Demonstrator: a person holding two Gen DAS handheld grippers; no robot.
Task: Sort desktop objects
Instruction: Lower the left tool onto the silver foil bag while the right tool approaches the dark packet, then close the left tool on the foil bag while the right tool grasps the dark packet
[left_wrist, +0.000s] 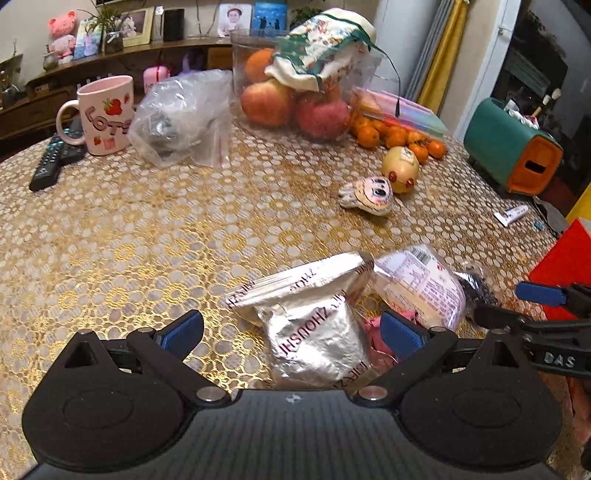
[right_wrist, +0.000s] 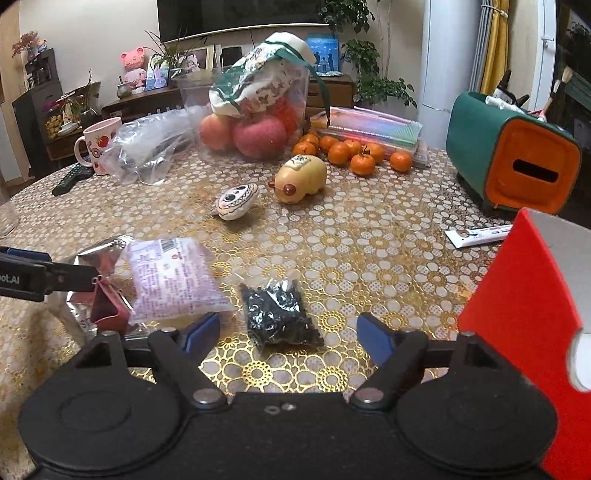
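Two claws, both yours, both pointing down at the desk (right_wrist: 369, 236) w/ its gold lace cloth. Landmark = the silver foil packet (left_wrist: 314, 332). Your left claw (left_wrist: 291, 330) stands wide, one blue pad either side of that packet, neither pad pressing it, nothing gripped. Your right claw (right_wrist: 288, 338) is also wide; the small bag of black bits (right_wrist: 279, 314) lies just ahead between the pads, not touched as far as you can see.

Just right of the foil packet: a pink crumpled wrapper (left_wrist: 373, 332), then the white printed pouch (left_wrist: 421, 284), touching the foil. Right of that pouch sits the black-bits bag, & further right a red box edge (right_wrist: 517, 295) near the desk rim.

Beyond the foil packet, mid-desk: a painted face stone (left_wrist: 369, 194) & right behind it a yellow pig figure (left_wrist: 400, 168). Off to the right of those, a white tube (right_wrist: 476, 234) & the green-orange tissue holder (right_wrist: 517, 158).

Far side: mandarins (left_wrist: 395, 136), clear fruit tub w/ apples (left_wrist: 291, 103) under a printed cloth bag (left_wrist: 325, 48), crumpled clear plastic bag (left_wrist: 181, 114), pink mug (left_wrist: 105, 114), remotes (left_wrist: 51, 162) far left.
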